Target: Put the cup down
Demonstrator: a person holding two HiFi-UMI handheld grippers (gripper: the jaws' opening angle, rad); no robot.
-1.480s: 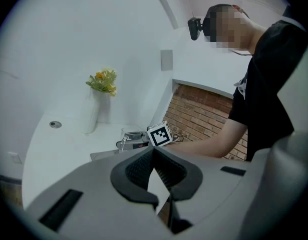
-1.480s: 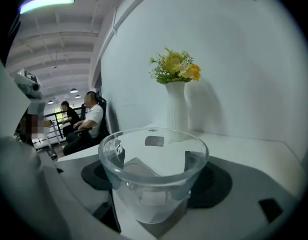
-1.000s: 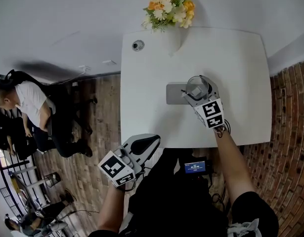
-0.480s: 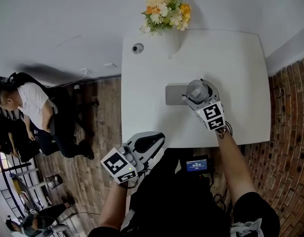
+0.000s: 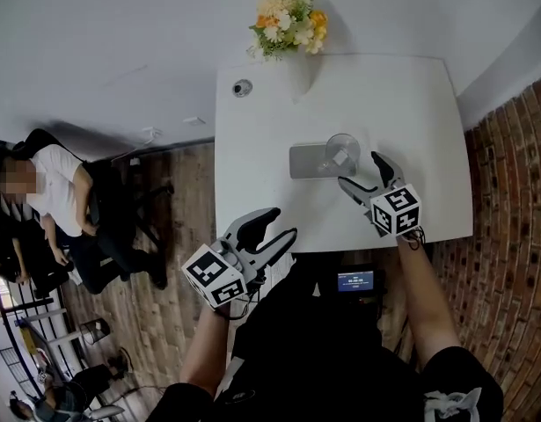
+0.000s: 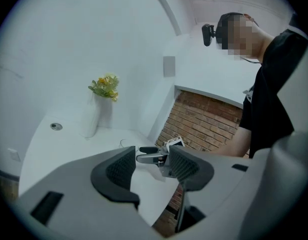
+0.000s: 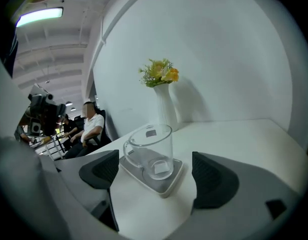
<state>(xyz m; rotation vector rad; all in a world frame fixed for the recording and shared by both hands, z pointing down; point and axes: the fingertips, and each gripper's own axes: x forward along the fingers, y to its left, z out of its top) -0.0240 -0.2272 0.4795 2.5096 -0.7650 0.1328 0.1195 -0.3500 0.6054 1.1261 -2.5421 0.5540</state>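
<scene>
**Glass cup set on its tray, both grippers released**

A clear glass cup (image 7: 149, 150) with a handle stands upright on a flat grey tray (image 5: 302, 162) near the middle of a white table (image 5: 411, 104). Nothing touches it and it rests on its own, so the putting-down looks done.

The right gripper (image 5: 361, 172) points at the cup from the near side of the table. Its jaws have just been opening wider and now spread well past the cup's width. The cup stands ahead of the pads, not between them, so this gripper holds nothing. The wide spread seems meant to keep the pads off the glass and clear of its handle, which sticks out toward the left jaw.

The left gripper (image 5: 281, 222) hangs off the table's near edge, in front of the person's dark clothing and well apart from the cup. Its jaws have also just been opening, and nothing is between them. It appears to play no part in the placing.

A vase of flowers (image 7: 163, 104) stands at the far edge. The tray's central spot keeps the glass away from the vase and from every edge.
</scene>
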